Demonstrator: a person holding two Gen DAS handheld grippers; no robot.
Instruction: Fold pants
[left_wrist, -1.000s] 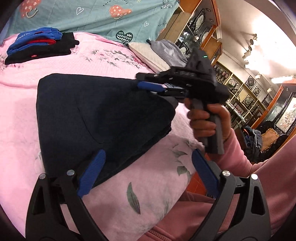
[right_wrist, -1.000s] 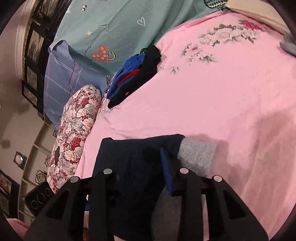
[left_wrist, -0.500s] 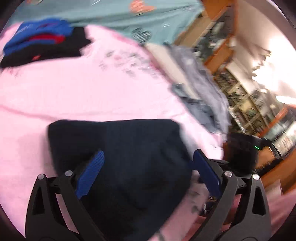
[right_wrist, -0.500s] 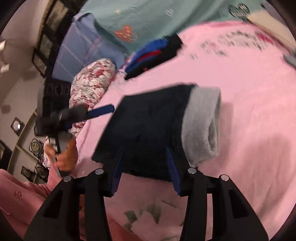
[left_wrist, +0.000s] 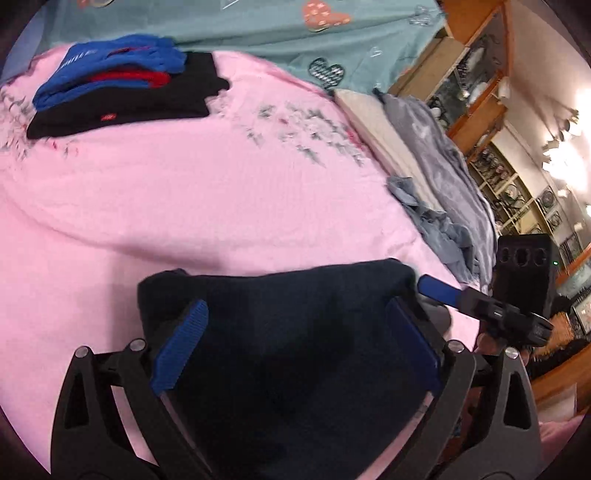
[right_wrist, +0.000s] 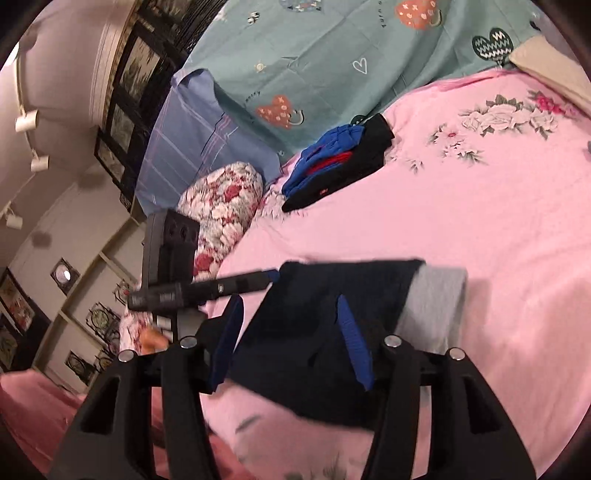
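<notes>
The dark navy pants (left_wrist: 295, 332) lie folded on the pink bedsheet (left_wrist: 184, 192), and a grey inner band (right_wrist: 432, 306) shows at their right edge in the right wrist view. My left gripper (left_wrist: 297, 345) is open wide and hovers over the fold, one blue pad on each side. In the right wrist view it (right_wrist: 271, 275) reaches in from the left and touches the pants' far left corner. My right gripper (right_wrist: 291, 339) has its jaws opening. The near edge of the pants (right_wrist: 314, 325) lies between the pads and neither pad presses on it. Its blue fingertip sits at the pants' right corner in the left wrist view.
A stack of folded blue, red and black clothes (left_wrist: 122, 88) lies at the far side of the bed. Crumpled grey clothes (left_wrist: 443, 192) are heaped along the right edge. A floral pillow (right_wrist: 221, 199) and a teal sheet (right_wrist: 332, 55) are at the head. Shelving stands beyond.
The right gripper has let go of the pants' edge, drawn back and spread its jaws. The left gripper has swung across and now sits over the folded pants.
</notes>
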